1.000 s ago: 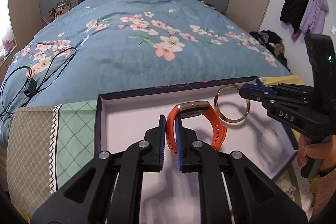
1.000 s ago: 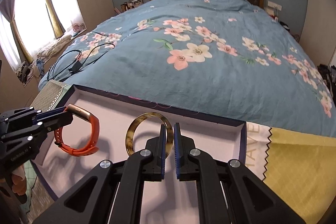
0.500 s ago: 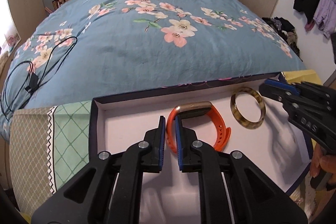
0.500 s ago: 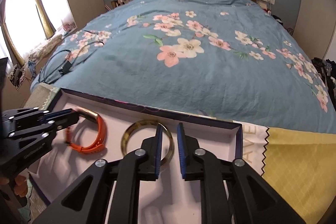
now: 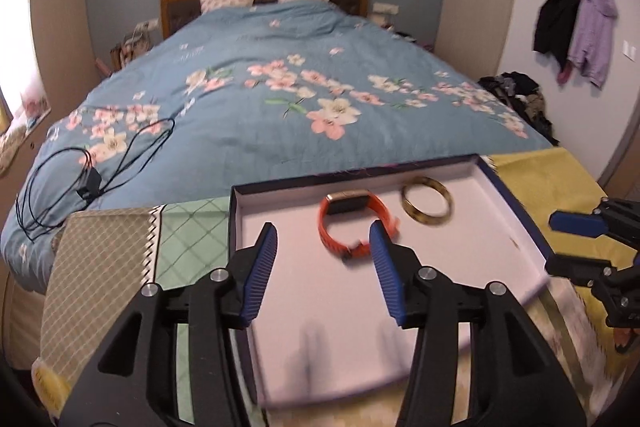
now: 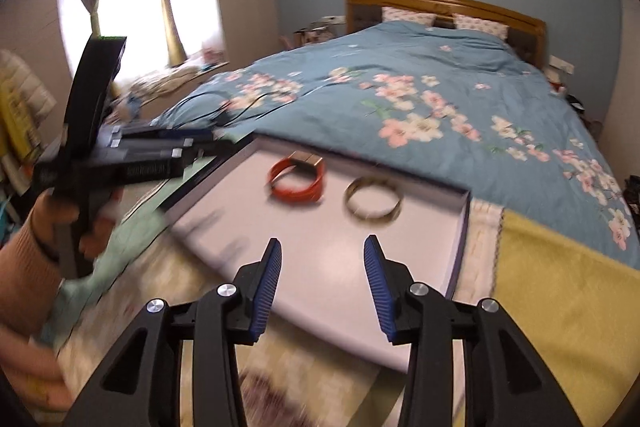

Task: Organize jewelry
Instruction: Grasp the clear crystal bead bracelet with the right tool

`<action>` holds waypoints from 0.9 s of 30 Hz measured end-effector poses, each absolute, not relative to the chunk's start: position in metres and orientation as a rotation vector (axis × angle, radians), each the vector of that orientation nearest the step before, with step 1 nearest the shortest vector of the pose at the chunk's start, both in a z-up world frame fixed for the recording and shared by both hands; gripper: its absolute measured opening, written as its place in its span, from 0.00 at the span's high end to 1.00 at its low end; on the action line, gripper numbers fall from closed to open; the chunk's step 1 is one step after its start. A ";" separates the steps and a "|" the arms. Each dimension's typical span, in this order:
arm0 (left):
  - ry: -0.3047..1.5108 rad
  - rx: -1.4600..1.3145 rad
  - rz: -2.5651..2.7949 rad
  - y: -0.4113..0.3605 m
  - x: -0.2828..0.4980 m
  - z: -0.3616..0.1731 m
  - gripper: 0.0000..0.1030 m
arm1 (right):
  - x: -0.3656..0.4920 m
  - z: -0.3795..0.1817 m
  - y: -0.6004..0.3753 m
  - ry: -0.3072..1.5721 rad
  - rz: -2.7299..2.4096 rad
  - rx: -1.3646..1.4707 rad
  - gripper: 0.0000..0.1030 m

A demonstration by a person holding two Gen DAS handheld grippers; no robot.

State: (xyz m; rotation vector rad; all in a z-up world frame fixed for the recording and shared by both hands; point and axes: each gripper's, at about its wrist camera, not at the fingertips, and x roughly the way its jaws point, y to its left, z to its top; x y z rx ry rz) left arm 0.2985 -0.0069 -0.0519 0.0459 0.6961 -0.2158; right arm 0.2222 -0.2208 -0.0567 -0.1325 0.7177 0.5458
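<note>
An orange watch band (image 5: 354,223) (image 6: 297,179) lies in a shallow white tray with dark walls (image 5: 516,203) (image 6: 460,239). Beside it on the right rests a brownish-gold bangle (image 5: 426,205) (image 6: 373,197). My left gripper (image 5: 323,229) hovers over the tray's near half, its jaws opening with nothing between them. My right gripper (image 6: 322,246) hangs above the tray's near edge, jaws opening too and holding nothing. In the left wrist view the right gripper (image 5: 576,239) shows at the right edge, and the left gripper (image 6: 188,143) appears blurred at the left of the right wrist view.
The tray rests on patchwork cloth (image 5: 120,259) (image 6: 560,283) at the foot of a bed with a blue floral duvet (image 5: 280,87). A black cable (image 5: 92,167) lies on the duvet's left. Coats (image 5: 576,27) hang on the right wall. A person's hand (image 6: 60,215) holds the left gripper.
Both grippers let go of the watch band and the bangle, opened, and pulled back and up from the tray. The two pieces now lie flat in the tray.
</note>
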 end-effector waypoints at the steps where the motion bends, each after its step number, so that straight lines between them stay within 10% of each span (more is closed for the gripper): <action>1: 0.686 0.052 -0.229 -0.007 0.287 -0.051 0.53 | 0.211 -0.060 -0.222 0.723 0.556 -0.147 0.61; 27: 0.733 0.041 -0.348 -0.006 0.144 -0.096 0.48 | 0.150 -0.115 -0.221 0.833 0.560 -0.240 0.79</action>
